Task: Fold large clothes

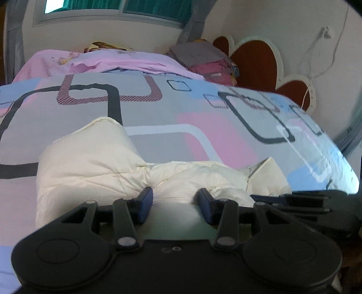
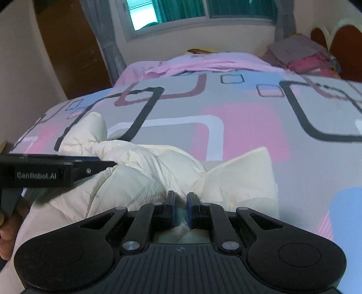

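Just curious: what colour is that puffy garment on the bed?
Cream-white puffy garment, clearest in the right wrist view.

**Bedroom surroundings**

A patterned bedspread (image 1: 181, 117) of grey, pink and blue with dark rounded squares covers the near bed. Beyond it lies a pink sheet (image 1: 113, 61). Folded clothes (image 1: 203, 58) are stacked far right by a brown, petal-shaped headboard (image 1: 255, 61). A window (image 2: 203, 11) with grey curtains (image 2: 106, 34) spans the far wall.

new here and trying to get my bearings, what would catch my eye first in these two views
A puffy cream quilted garment lies bunched at the near edge of the bed, whose cover has bold pink, blue and grey squares. The right gripper pinches its fabric; the left gripper closes around a thicker bunch. Beyond stands a red scalloped headboard.
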`<action>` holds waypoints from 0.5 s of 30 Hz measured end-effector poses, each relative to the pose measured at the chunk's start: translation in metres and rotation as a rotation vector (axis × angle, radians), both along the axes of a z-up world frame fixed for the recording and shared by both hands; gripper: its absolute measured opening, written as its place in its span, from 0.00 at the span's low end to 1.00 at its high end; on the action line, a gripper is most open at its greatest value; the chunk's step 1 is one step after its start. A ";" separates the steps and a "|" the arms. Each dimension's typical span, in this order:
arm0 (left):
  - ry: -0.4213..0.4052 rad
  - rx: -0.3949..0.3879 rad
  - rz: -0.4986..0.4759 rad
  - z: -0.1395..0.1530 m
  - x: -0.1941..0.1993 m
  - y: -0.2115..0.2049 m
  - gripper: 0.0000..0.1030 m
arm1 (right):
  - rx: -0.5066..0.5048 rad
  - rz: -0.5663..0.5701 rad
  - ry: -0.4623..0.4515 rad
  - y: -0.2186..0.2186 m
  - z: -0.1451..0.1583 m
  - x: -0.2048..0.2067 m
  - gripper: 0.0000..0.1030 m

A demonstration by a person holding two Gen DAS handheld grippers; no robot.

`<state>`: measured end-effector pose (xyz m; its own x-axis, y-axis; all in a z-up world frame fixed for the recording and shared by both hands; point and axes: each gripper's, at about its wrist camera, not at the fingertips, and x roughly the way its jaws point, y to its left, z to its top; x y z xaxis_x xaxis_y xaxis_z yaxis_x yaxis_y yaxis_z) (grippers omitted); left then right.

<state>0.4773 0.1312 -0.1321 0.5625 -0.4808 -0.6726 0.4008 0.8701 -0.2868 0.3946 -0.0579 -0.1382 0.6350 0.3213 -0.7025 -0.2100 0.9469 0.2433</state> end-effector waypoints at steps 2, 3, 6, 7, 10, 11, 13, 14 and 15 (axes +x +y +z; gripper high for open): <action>0.001 0.008 -0.012 0.003 0.000 0.001 0.42 | 0.024 -0.005 0.015 -0.006 0.009 0.000 0.10; -0.009 0.017 -0.011 0.008 -0.004 0.003 0.43 | 0.044 -0.031 0.019 -0.012 0.016 -0.002 0.10; -0.067 -0.012 0.010 0.034 -0.036 0.016 0.44 | 0.097 -0.065 -0.069 -0.028 0.054 -0.031 0.11; -0.099 -0.029 0.017 0.043 -0.055 0.023 0.44 | 0.106 -0.053 -0.093 -0.031 0.066 -0.044 0.11; -0.109 -0.043 0.041 0.049 -0.103 0.035 0.44 | 0.121 0.004 -0.125 -0.034 0.087 -0.083 0.11; -0.101 -0.036 0.050 0.048 -0.115 0.035 0.44 | 0.110 0.022 -0.126 -0.032 0.087 -0.094 0.11; -0.105 -0.009 0.049 0.044 -0.139 0.032 0.44 | 0.102 0.065 -0.108 -0.028 0.083 -0.114 0.11; -0.108 0.017 0.060 0.040 -0.150 0.030 0.44 | 0.086 0.081 -0.097 -0.025 0.078 -0.122 0.11; -0.111 0.033 0.064 0.036 -0.159 0.028 0.44 | 0.068 0.095 -0.086 -0.021 0.073 -0.128 0.11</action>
